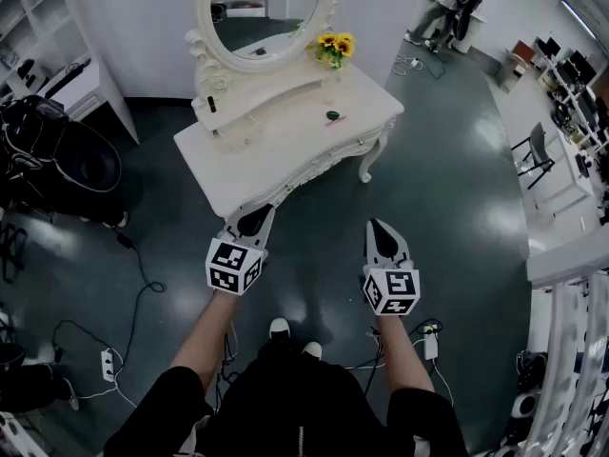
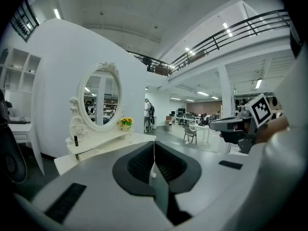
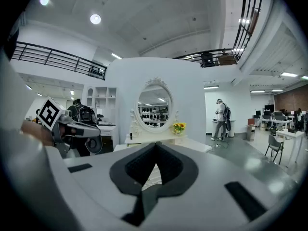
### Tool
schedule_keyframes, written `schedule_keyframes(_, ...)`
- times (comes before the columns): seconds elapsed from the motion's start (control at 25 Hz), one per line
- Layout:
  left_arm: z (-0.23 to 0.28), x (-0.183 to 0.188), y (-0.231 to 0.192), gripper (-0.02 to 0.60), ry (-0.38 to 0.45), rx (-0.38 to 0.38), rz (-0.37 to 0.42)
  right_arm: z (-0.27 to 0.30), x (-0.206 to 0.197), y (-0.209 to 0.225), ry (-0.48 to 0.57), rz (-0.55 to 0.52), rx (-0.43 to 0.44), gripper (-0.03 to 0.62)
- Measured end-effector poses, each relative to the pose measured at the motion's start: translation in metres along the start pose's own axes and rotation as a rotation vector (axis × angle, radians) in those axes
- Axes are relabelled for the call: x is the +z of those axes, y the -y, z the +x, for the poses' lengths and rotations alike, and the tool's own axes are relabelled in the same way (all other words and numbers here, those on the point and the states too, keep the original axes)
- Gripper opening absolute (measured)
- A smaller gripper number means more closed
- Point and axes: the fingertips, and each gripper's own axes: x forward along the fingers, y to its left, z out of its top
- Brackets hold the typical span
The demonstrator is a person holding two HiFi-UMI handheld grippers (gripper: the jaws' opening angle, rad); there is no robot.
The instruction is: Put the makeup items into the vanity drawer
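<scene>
- No words, brand names or numbers can be read in any view
- The only printed marks are black-and-white square code patterns, without letters or digits, on the white marker cube of the left gripper and on the matching white cube of the right gripper
- The right gripper's cube shows one such pattern in the left gripper view, and the left gripper's cube another in the right gripper view; neither reads as text
</scene>
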Motion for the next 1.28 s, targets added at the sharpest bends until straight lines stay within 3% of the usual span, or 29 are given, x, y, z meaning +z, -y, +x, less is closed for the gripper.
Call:
schedule_keyframes(0.32, -0.032, -0.007, 0.061, 0.021, 0.005, 0.015, -0.002, -0.066, -0.005, 0.006, 0.056, 0.026, 0.064, 0.005)
schedule_keyframes(0.68, -0.043, -0.013, 0.102, 0.021, -0.002, 0.049, 0.0, -0.097, -0.016, 0.025, 0.054, -0.002, 0.063, 0.005)
schedule_keyframes(1.28, -0.002, -0.007, 0.112, 0.021, 0.002, 0.049, 0.008, -0.073, -0.018, 0.055, 0.06, 0.016, 0.078, 0.005)
